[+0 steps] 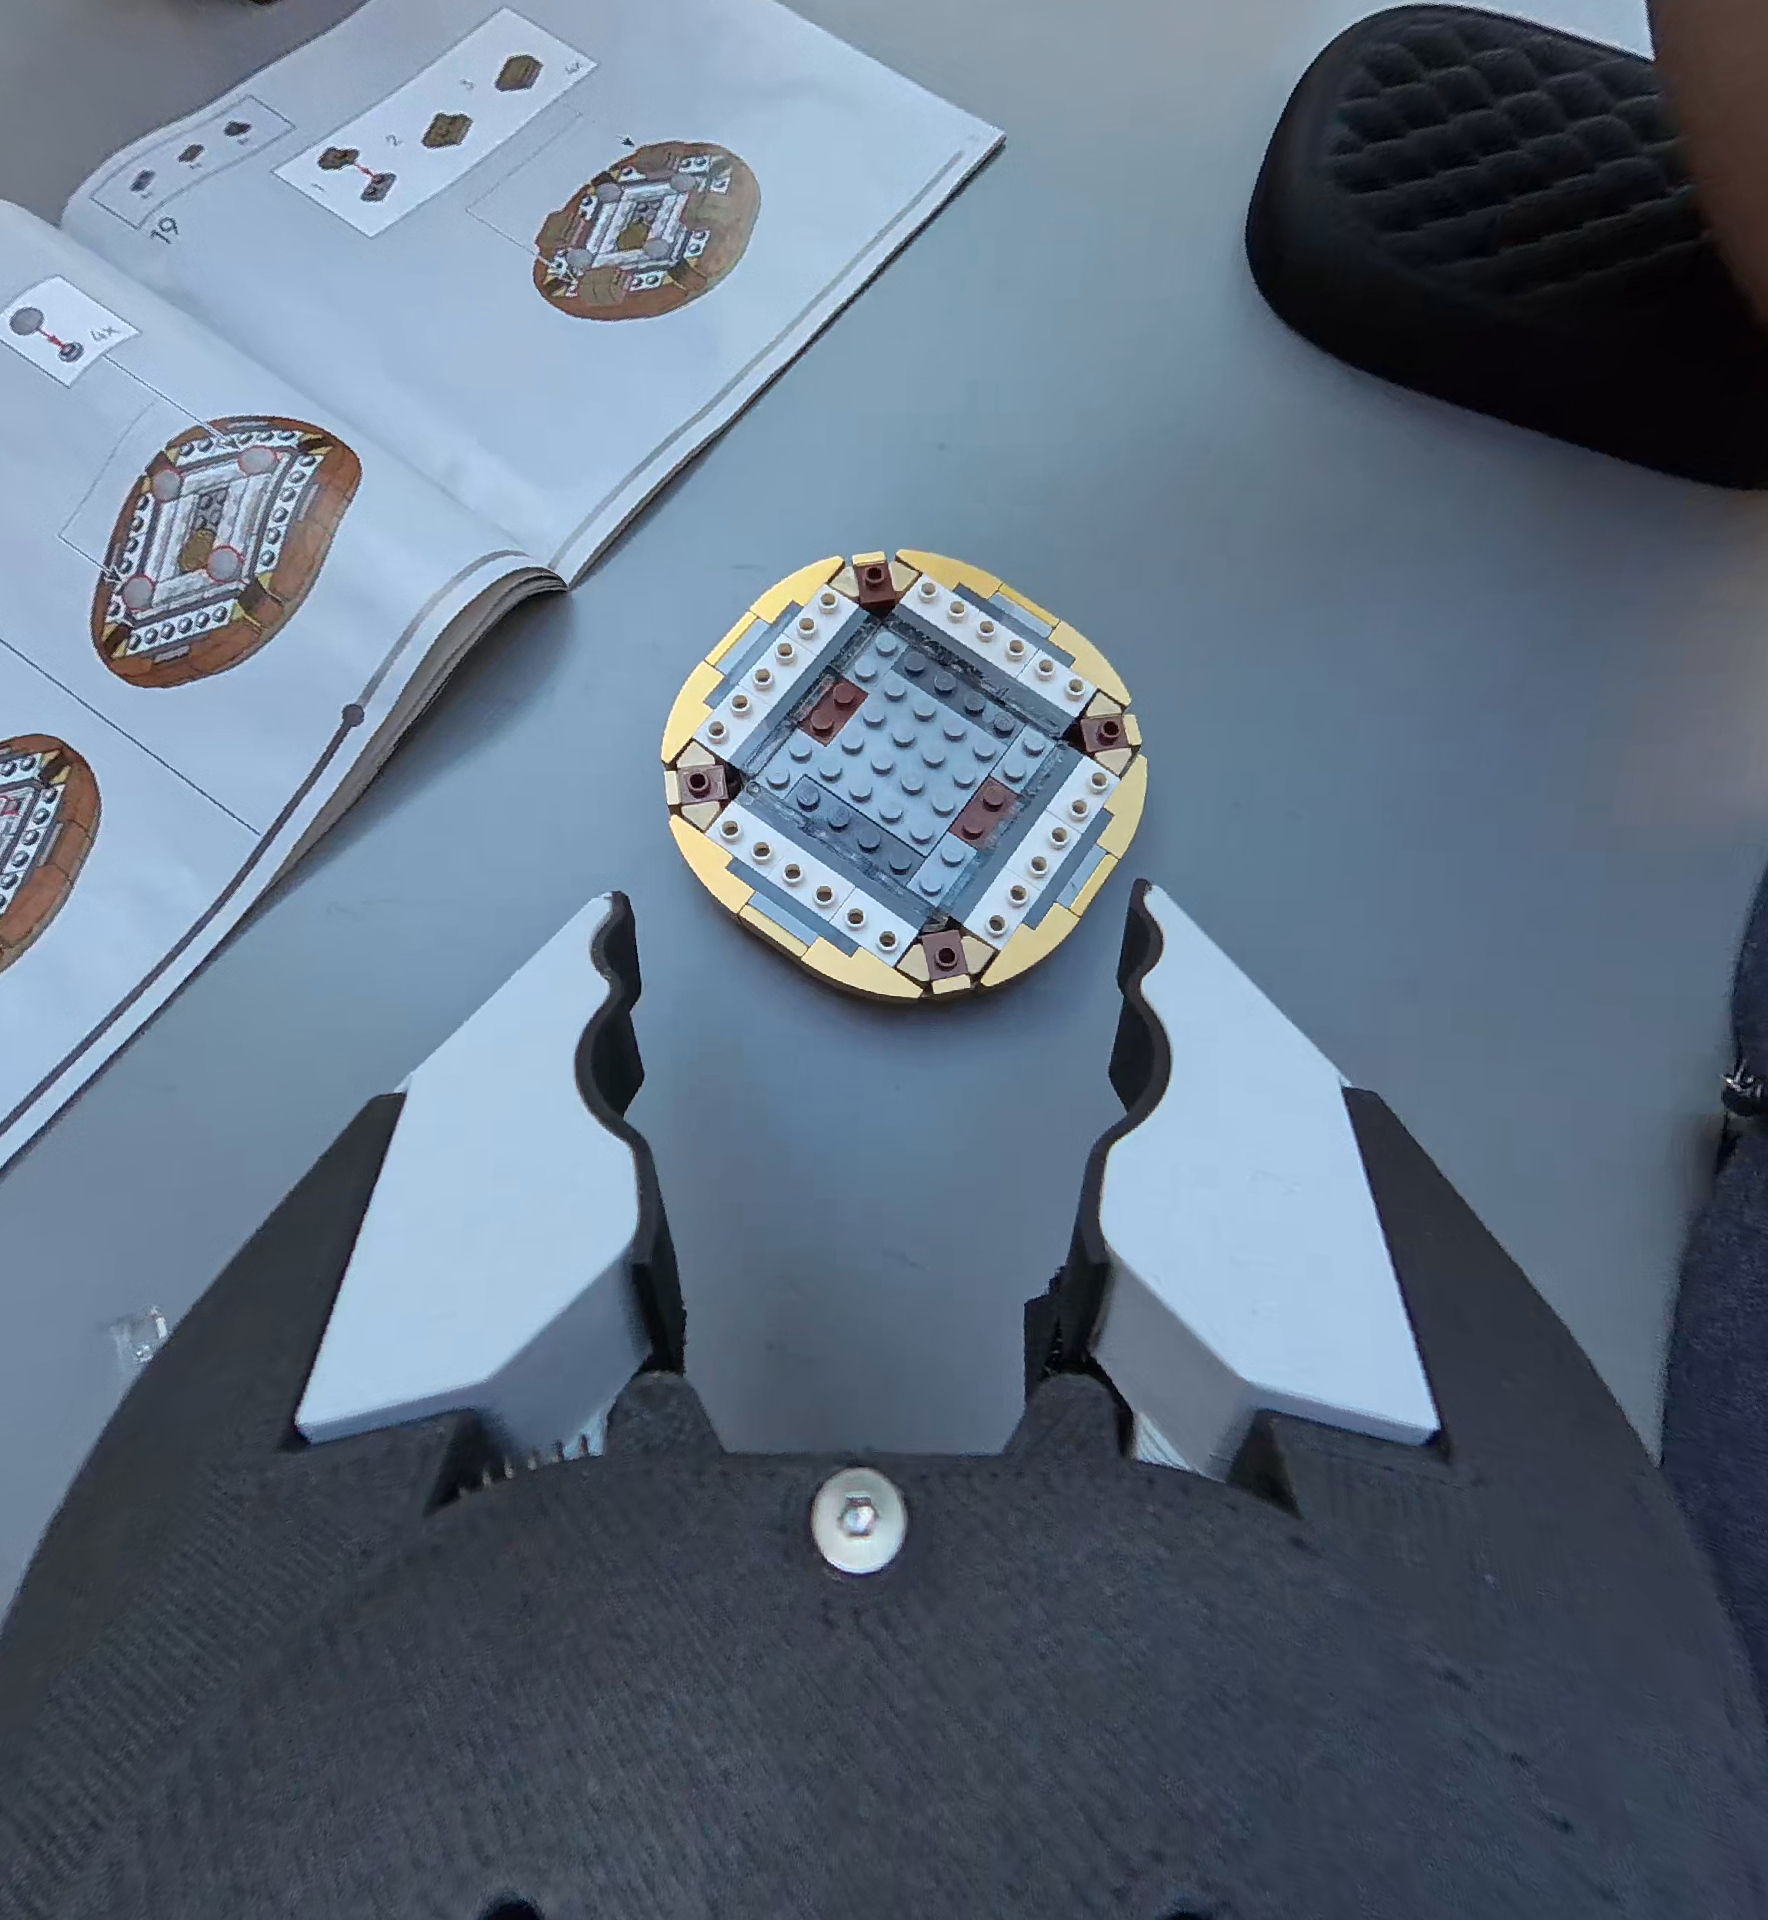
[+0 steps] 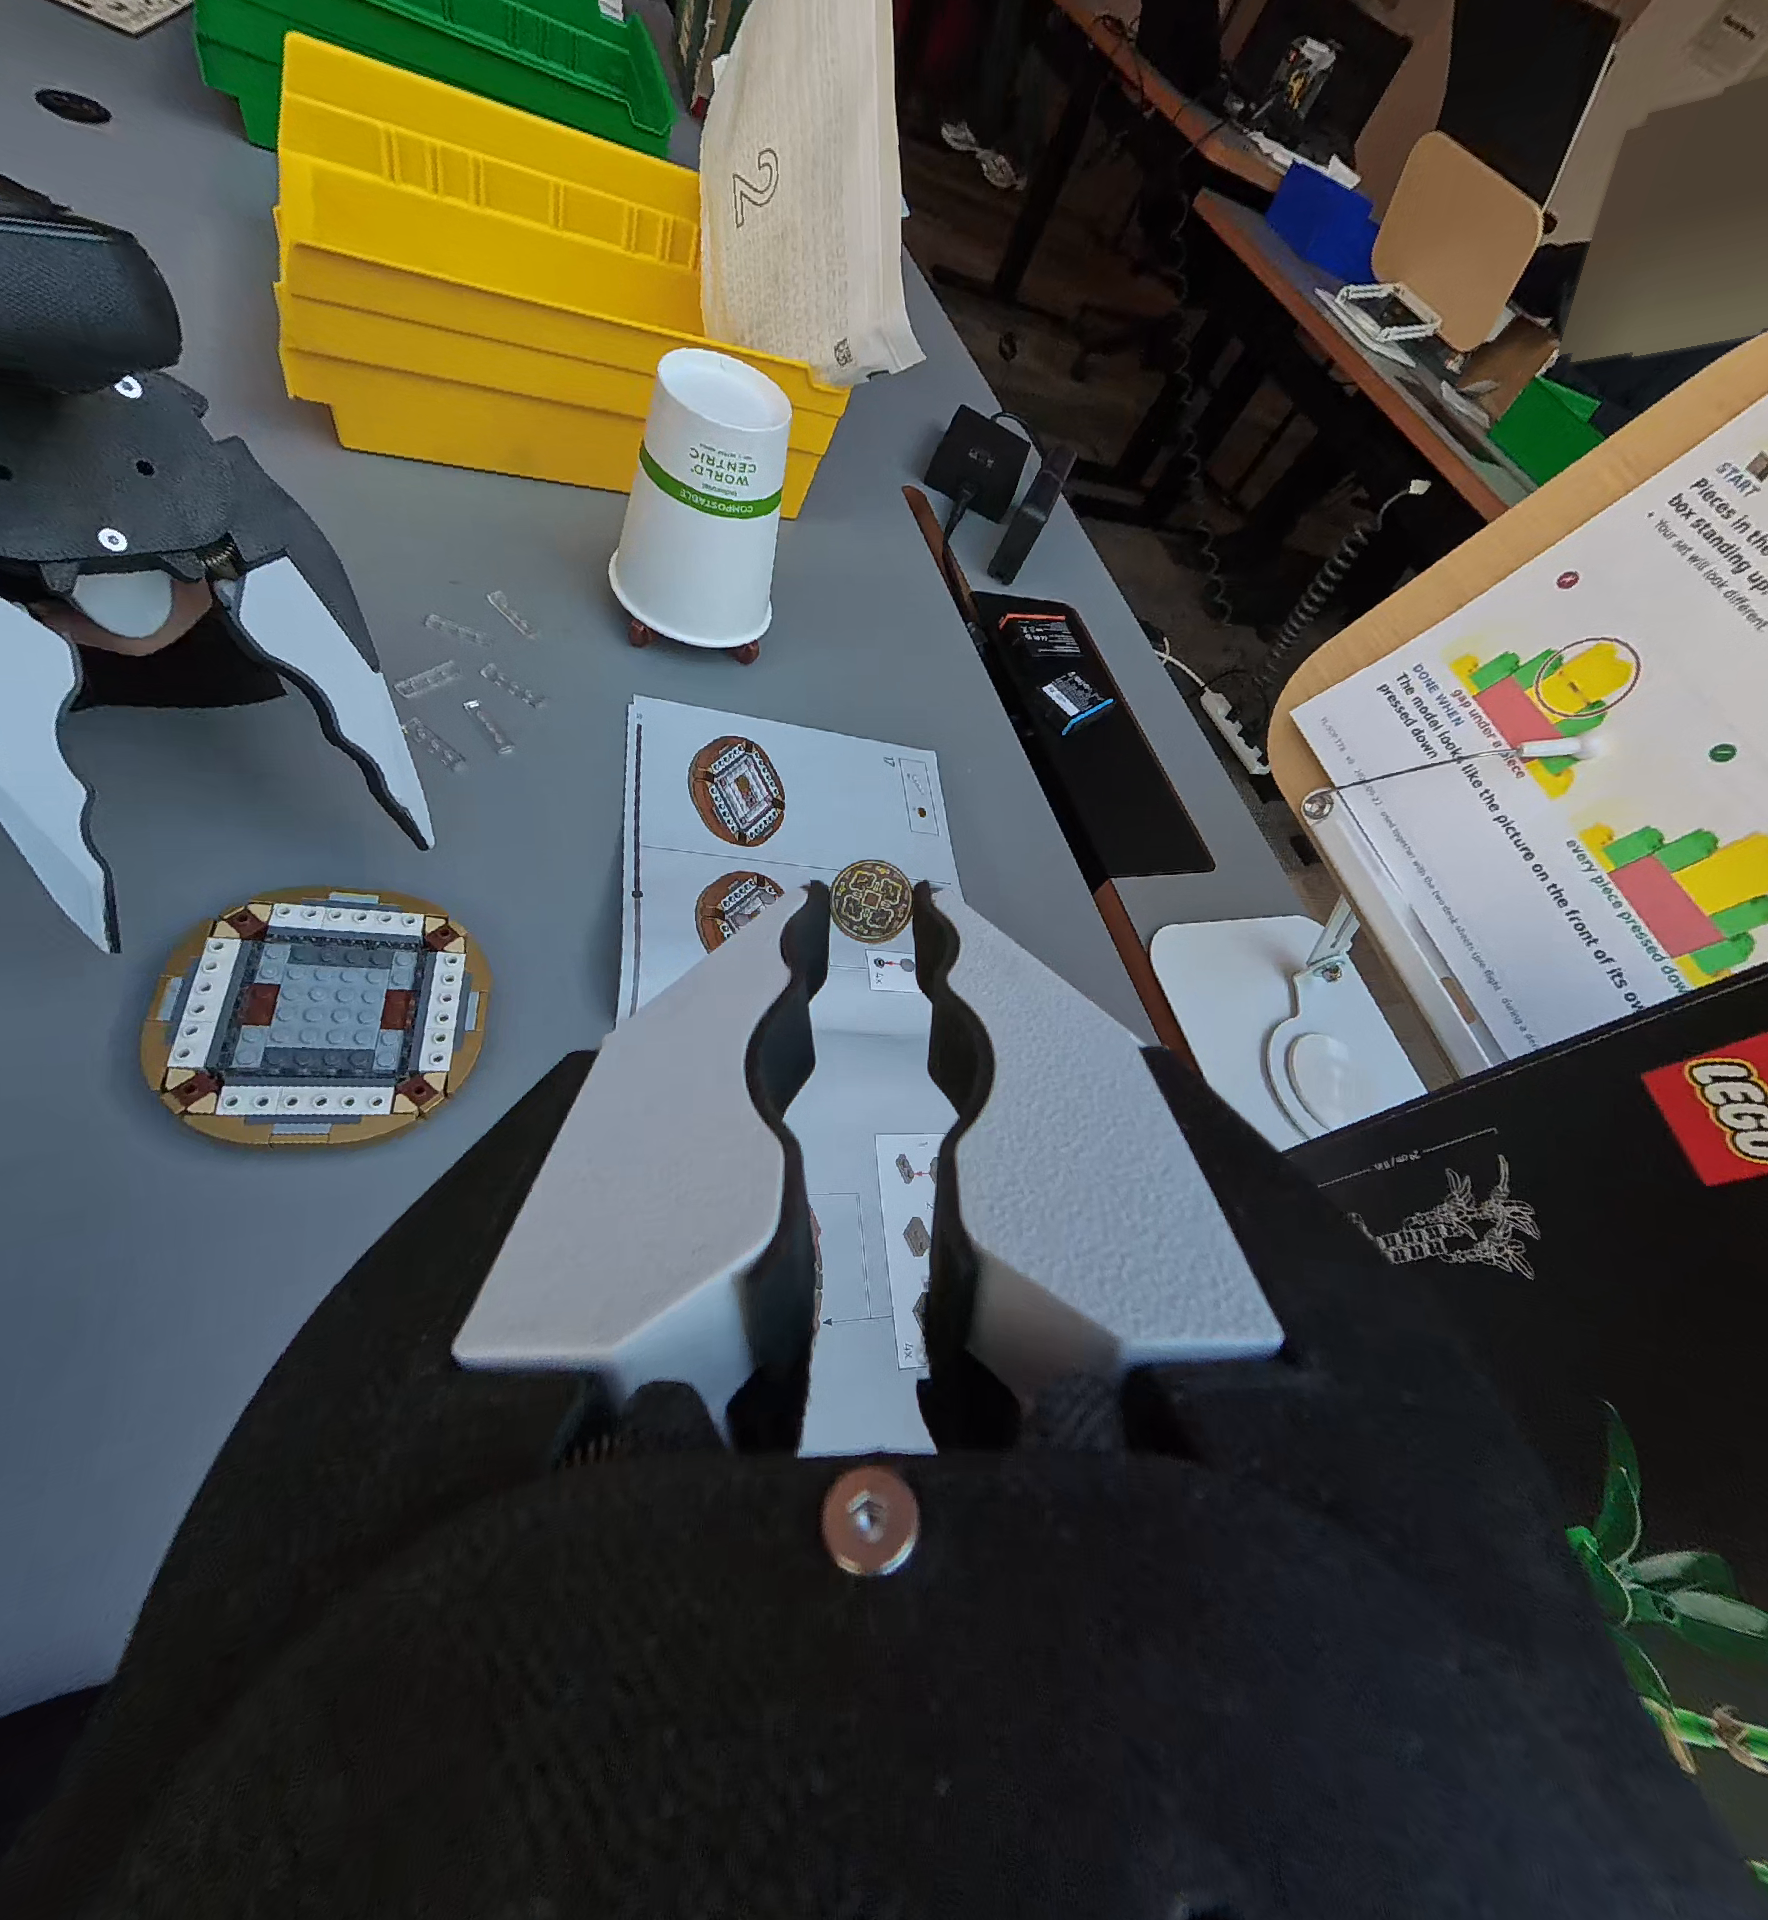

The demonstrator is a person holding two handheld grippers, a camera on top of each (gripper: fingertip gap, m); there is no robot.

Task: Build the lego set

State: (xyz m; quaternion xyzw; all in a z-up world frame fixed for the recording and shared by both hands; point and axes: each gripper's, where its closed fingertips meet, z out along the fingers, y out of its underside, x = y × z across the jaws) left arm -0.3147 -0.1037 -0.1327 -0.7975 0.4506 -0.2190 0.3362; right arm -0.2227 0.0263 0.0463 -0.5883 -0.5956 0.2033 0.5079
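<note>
The round lego base (image 1: 903, 774), gold-rimmed with white studded rows, grey centre and brown corner pieces, lies flat on the grey table; it also shows in the right wrist view (image 2: 317, 1016). My left gripper (image 1: 880, 904) is open and empty, hovering just in front of the base; it shows from the side in the right wrist view (image 2: 267, 894). My right gripper (image 2: 871, 899) is shut on a round gold-and-black patterned tile (image 2: 871, 899), held at its fingertips above the open instruction booklet (image 2: 838, 790).
The booklet (image 1: 288, 468) lies left of the base. Several clear small pieces (image 2: 475, 675) lie beyond the base. An upturned paper cup (image 2: 703, 499), yellow bins (image 2: 506, 281) and green bins stand behind. A black lego box (image 2: 1638, 1299) is at right. A black padded object (image 1: 1534, 239) sits near. The tips of one gripper are about 25 cm away from the tips of the other.
</note>
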